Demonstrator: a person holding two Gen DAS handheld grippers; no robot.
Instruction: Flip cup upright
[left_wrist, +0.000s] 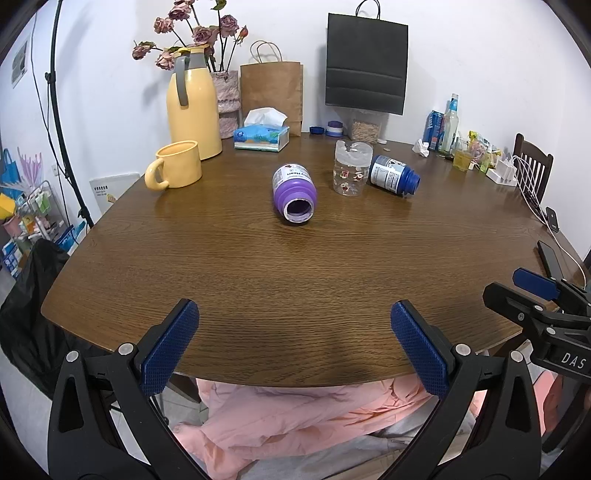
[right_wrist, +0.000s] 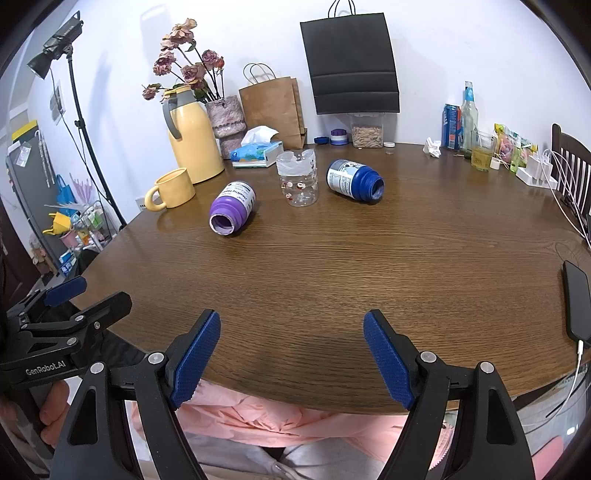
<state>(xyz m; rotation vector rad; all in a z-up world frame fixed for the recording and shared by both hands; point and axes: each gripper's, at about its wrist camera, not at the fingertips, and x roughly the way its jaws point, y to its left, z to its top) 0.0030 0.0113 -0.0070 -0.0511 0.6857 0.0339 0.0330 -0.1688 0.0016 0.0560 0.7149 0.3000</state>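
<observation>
Both grippers, left (left_wrist: 294, 345) and right (right_wrist: 291, 358), jaws apart (nothing held); clear cup (left_wrist: 352, 168) upside down on table (left_wrist: 295, 277)

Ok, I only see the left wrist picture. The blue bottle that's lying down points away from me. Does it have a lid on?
Observer: No lid. In the right wrist view the blue bottle shows an open, hollow mouth.
Operator: What's on top of the black pole by the wall?
Observer: A black head sits on the stand. It could be a lamp or a camera; I can't tell which.
Operator: Can you see anybody's hand?
Observer: Yes, a hand grips the handle under the left tongs.
</observation>
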